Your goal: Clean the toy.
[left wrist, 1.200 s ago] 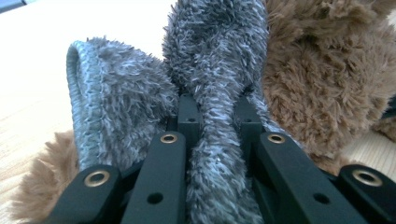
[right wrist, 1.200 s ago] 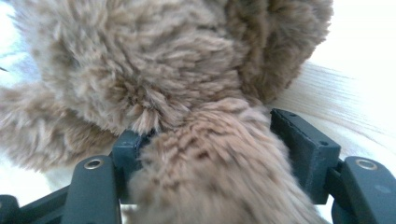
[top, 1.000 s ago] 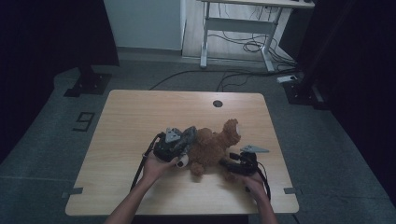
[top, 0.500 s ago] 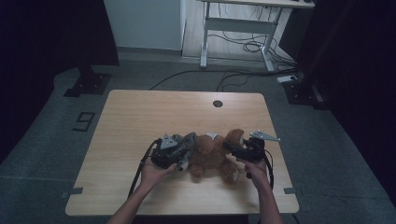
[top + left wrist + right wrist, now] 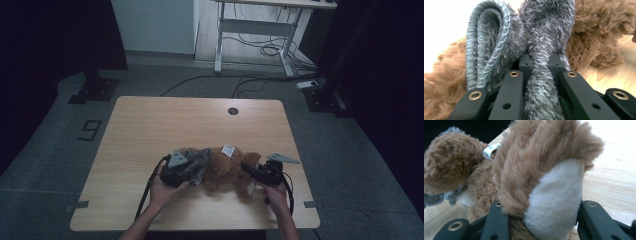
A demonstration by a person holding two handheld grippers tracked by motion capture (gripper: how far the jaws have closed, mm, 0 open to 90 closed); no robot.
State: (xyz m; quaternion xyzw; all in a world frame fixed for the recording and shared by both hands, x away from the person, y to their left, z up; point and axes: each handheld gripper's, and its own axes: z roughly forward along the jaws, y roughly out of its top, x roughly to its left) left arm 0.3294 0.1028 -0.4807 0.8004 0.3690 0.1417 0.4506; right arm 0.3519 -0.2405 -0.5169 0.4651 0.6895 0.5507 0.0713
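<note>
High view: both forearms enter from the bottom edge, hands low over the near half of the desk. Left tool and right tool flank a brown plush bear lying between them; a white tag sits on its top. A round hole lies well beyond.

Left gripper view: jaws clamp a grey fuzzy scarf, a looped fold of it to one side, brown fur behind.

Right gripper view: jaws grip the bear's foot with its pale sole, body and tag beyond.
</note>
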